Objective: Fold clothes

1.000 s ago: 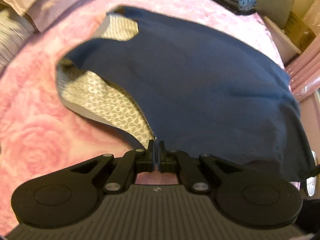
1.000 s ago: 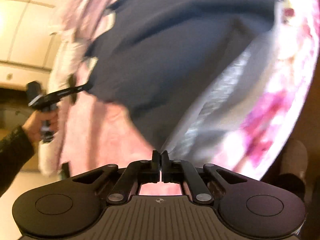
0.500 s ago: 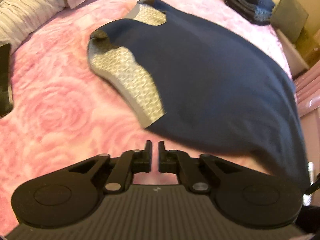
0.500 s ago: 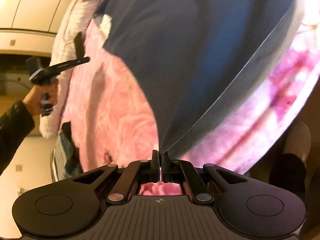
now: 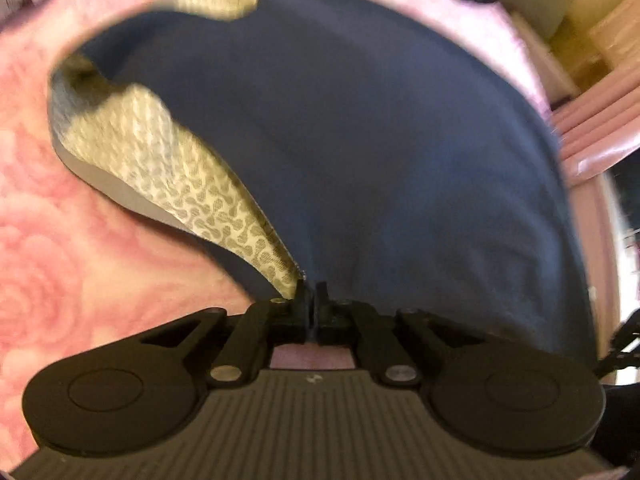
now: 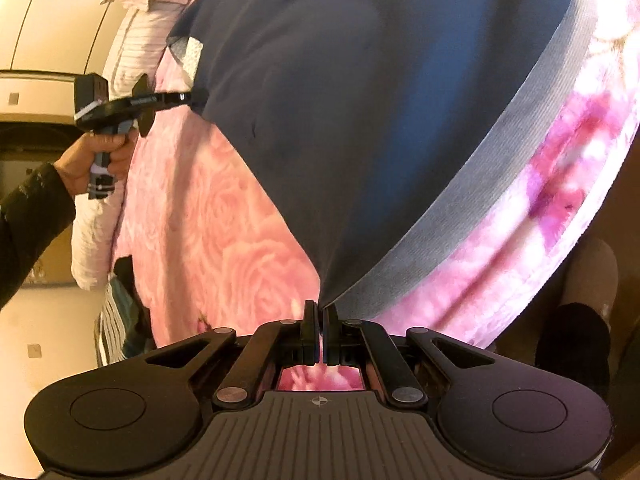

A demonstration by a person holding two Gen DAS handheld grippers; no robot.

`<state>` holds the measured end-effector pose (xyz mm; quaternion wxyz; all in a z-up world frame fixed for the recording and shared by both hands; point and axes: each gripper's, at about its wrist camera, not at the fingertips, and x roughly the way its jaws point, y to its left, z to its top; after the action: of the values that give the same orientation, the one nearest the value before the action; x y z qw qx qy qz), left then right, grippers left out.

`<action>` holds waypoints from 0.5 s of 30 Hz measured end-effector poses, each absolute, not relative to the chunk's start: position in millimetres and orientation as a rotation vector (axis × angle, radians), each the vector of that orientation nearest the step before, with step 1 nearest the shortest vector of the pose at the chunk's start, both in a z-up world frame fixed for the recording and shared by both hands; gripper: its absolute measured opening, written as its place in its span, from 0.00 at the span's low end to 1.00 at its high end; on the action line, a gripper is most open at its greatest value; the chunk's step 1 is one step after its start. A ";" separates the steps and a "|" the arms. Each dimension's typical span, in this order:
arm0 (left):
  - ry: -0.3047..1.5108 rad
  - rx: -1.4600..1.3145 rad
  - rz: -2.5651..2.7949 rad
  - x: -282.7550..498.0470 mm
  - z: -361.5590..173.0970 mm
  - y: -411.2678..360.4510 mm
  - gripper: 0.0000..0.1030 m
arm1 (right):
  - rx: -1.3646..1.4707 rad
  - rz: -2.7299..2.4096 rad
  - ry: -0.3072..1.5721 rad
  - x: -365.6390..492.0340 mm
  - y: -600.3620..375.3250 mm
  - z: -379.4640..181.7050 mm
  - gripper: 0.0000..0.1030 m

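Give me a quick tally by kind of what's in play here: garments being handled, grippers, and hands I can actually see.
Navy garment with grey hem band, spread on the pink rose blanket: 1
Grippers, both clamped on it: left gripper, right gripper: 2
Visible hand, holding the left gripper's handle: 1
Total: 4

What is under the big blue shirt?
Under the blue shirt lies a pink rose blanket, showing all around its edges. Both grippers pinch the shirt: left gripper, right gripper. Anything beneath its middle is covered, so it cannot be seen.
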<state>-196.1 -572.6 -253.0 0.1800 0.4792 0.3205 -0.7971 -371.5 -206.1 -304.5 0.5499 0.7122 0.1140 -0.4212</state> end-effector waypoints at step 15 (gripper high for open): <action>0.806 1.385 -2.128 -152.6 -273.4 -547.2 0.01 | 1.741 -0.856 0.405 -342.7 -213.0 -314.6 0.00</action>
<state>-152.6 -547.2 -273.4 0.2367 0.5051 0.2939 -0.7762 -342.7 -213.0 -314.6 0.5478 0.7350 0.1709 -0.3611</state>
